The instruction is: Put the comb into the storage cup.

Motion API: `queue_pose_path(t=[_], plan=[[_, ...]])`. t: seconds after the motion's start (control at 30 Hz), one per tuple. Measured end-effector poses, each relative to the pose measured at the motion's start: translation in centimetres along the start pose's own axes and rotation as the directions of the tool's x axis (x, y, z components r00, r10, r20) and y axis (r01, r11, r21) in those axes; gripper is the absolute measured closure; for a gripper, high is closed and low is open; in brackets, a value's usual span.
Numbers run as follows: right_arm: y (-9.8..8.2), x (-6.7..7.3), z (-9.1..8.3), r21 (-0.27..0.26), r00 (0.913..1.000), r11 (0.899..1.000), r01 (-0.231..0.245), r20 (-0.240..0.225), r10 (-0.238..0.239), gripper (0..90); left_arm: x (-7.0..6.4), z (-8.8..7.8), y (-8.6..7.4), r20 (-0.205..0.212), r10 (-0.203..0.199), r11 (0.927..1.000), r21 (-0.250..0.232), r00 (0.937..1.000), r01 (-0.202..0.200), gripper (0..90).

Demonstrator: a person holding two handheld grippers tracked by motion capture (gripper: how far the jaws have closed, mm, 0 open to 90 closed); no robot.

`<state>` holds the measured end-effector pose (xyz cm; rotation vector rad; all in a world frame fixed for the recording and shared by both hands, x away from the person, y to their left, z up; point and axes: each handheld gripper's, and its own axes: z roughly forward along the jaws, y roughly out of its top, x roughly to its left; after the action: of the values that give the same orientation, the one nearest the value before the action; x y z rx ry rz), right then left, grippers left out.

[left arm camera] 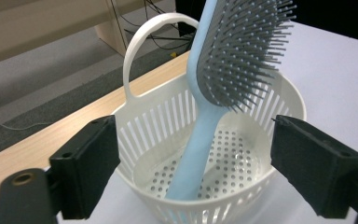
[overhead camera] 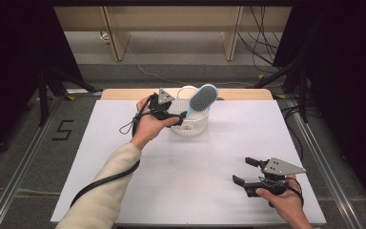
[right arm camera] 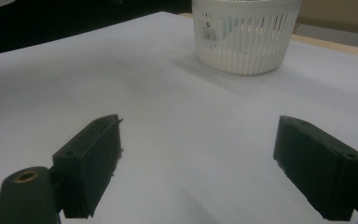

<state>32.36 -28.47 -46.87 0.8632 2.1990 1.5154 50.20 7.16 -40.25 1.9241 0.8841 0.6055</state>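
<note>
Hairbrush point(left arm camera: 200, 140) stands handle-down in white basket point(left arm camera: 168, 116), head leaning toward 1 o'clock on rim. Left gripper point(overhead camera: 171, 116) jaws wide, flanking basket, gripping nothing. Right gripper point(overhead camera: 244, 171) jaws wide, idle at 5 o'clock on counter point(overhead camera: 195, 162).

Your hairbrush point(left arm camera: 200, 140) has a pale blue handle and back, with a grey pad of grey bristles. It stands in a white basket point(left arm camera: 279, 100) whose wall is cut into vertical slits and whose floor is dotted with round holes; a small dark-printed label sits on that wall in your right gripper view. Under the basket the table point(overhead camera: 190, 162) is plain white, with a light wood edge behind the basket. Both grippers, left point(overhead camera: 171, 116) and right point(overhead camera: 243, 171), are black, each topped with a grey triangular plate. Your left sleeve point(overhead camera: 105, 200) is cream.
</note>
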Motion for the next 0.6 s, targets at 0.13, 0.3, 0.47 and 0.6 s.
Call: queue_pose_path(t=[0.13, 0.3, 0.47, 0.6], plan=[[0.0, 0.0, 0.0, 0.001, 1.0000, 1.000, -0.001, 0.001, 0.001, 15.8, 0.2, -0.9, -0.3, -0.002, -0.013, 0.9999, 0.010, 0.9999, 0.013, 8.1], [0.0, 0.0, 0.0, 0.001, 1.0000, 1.000, -0.001, 0.003, 0.001, 15.8, 0.3, -2.1, -0.9, -0.001, -0.013, 0.9997, 0.019, 0.9999, 0.013, 4.4], [0.0, 0.0, 0.0, 0.000, 1.0000, 1.000, 0.000, 0.004, 0.000, 15.8, 0.5, -3.6, -1.8, 0.007, -0.017, 0.9996, 0.024, 0.9998, 0.017, 2.6], [0.0, 0.0, 0.0, 0.002, 1.0000, 1.000, -0.003, 0.005, 0.003, 15.8, 0.6, -4.9, -2.6, 0.003, -0.003, 0.9997, 0.024, 1.0000, 0.002, 1.7]])
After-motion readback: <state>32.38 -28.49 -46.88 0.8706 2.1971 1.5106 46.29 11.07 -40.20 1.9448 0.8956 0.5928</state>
